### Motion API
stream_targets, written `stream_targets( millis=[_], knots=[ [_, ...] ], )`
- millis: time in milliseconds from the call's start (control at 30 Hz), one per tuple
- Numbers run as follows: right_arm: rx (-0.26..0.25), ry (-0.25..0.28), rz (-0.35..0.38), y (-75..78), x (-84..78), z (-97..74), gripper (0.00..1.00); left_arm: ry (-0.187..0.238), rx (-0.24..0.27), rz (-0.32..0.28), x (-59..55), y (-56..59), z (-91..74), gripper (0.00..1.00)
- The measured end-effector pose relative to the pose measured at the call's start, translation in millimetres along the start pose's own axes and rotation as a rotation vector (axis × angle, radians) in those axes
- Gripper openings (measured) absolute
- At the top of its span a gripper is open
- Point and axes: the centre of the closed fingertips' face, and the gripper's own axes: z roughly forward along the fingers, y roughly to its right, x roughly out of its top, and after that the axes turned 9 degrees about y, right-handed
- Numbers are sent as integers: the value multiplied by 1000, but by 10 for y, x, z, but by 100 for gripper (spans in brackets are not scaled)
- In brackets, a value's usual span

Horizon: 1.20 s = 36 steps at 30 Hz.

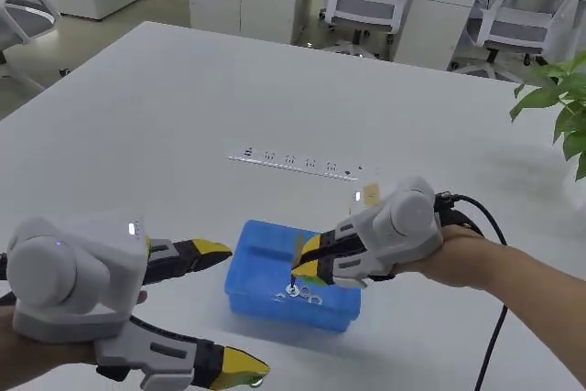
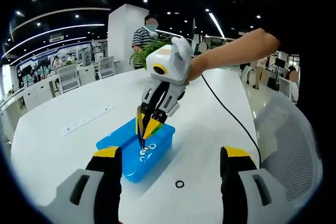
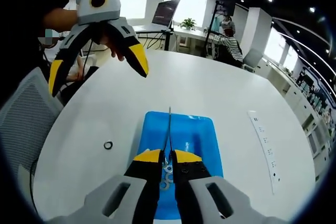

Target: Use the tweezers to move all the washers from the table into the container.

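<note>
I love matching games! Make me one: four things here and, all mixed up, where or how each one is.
Things: 1 tweezers; 2 lone washer; 3 left gripper; 4 container.
States: A open, holding nothing; B blue, washers inside; C on the table, outside the container; D pinched in the right gripper, tip in the container.
Pairs: 1-D; 2-C; 3-A; 4-B.
</note>
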Motion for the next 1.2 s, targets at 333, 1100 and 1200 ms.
stream_targets(
  millis=[333,1100,1200],
  knots=[
    [23,-18,8,-71,-103,31,9,-14,-11,25,28,-132,66,57],
    [43,-33,-36,-129,-180,13,9,-74,-83,170,67,-406,535,24],
    [39,-31,-43,-121,-159,1,9,-75,-93,186,86,-388,571,21]
  ],
)
